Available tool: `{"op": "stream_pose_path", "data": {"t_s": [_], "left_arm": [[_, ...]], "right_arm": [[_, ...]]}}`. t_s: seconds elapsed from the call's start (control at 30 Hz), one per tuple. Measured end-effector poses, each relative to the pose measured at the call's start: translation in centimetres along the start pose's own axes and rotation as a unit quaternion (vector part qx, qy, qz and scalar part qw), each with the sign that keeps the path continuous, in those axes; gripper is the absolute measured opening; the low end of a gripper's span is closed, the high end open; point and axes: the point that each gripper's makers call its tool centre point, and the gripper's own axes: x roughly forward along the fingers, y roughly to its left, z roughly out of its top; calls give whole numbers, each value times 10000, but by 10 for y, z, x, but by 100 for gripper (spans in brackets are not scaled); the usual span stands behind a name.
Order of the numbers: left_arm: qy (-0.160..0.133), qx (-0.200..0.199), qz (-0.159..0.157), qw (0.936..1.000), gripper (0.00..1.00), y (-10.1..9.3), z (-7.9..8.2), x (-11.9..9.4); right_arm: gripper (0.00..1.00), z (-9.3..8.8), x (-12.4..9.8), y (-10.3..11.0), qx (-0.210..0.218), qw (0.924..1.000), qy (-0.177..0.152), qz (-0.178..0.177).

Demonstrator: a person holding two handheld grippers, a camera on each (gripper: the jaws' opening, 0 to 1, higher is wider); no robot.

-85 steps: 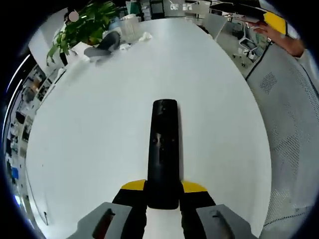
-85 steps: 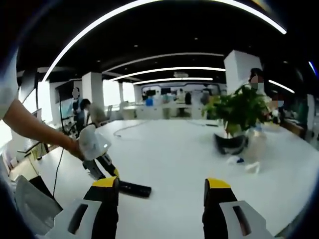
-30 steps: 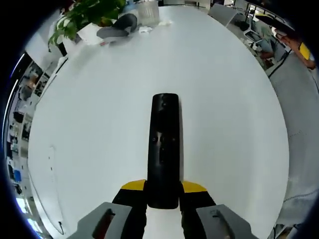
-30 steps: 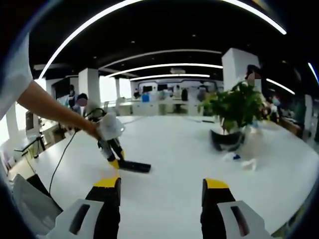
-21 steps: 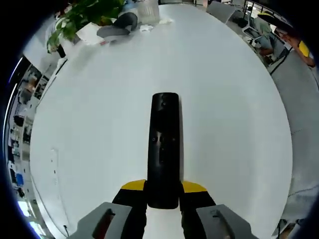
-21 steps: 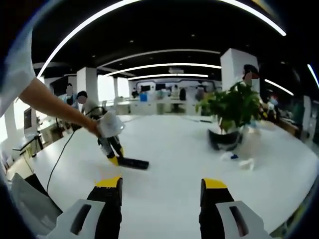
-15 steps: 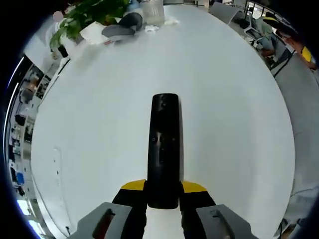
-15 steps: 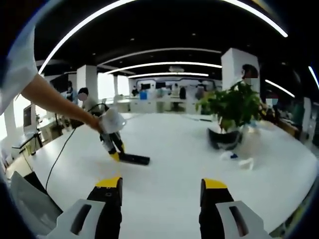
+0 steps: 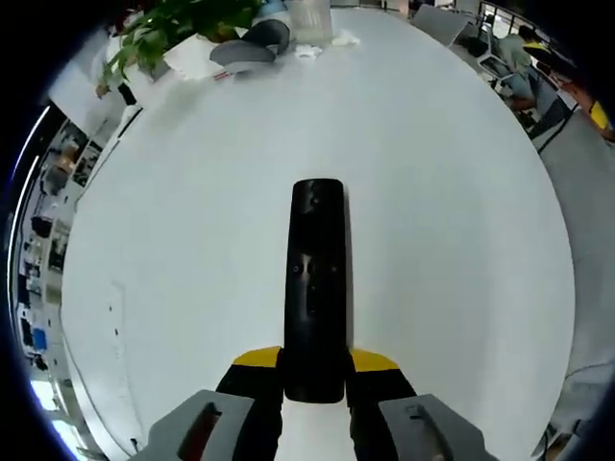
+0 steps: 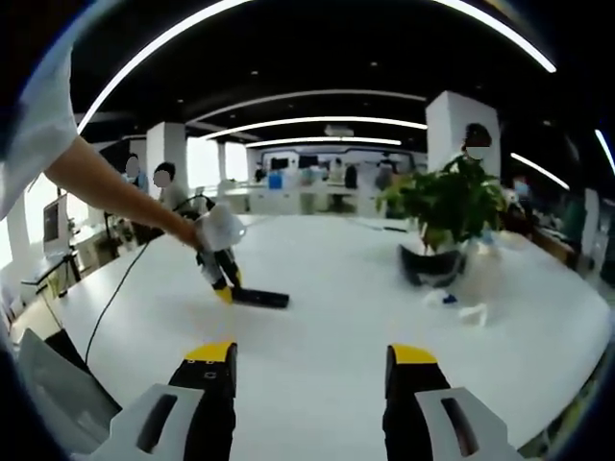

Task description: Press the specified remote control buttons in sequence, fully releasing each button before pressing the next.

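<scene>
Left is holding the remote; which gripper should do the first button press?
Right. The left gripper is shut on the remote, steadying it, while the right gripper is open, holds nothing, and faces the remote across the table.

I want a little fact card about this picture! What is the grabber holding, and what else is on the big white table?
left hand-held gripper: shut on the near end of the remote
remote: black, long, pointing away over the table
right hand-held gripper: open, holding nothing, above the table
table: white, large
plant: green leaves, at the far side of the table
dark bowl-shaped thing: beside the plant
white scraps: lying on the table near the plant
buttons being pressed: none that can be seen
</scene>
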Motion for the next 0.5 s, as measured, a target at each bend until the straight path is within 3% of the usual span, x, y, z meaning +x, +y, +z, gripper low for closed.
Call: {"op": "stream_pose_path", "data": {"t_s": [0.2,0.5], "left_arm": [[-45,-31,-88,9999,24,-1,0,1],[-123,-215,34,9997,27,1,0,1]], "right_arm": [[60,0,0,-1,59,10000,7,-2],[61,-1,-1,-2,49,10000,-1,-15]]}}
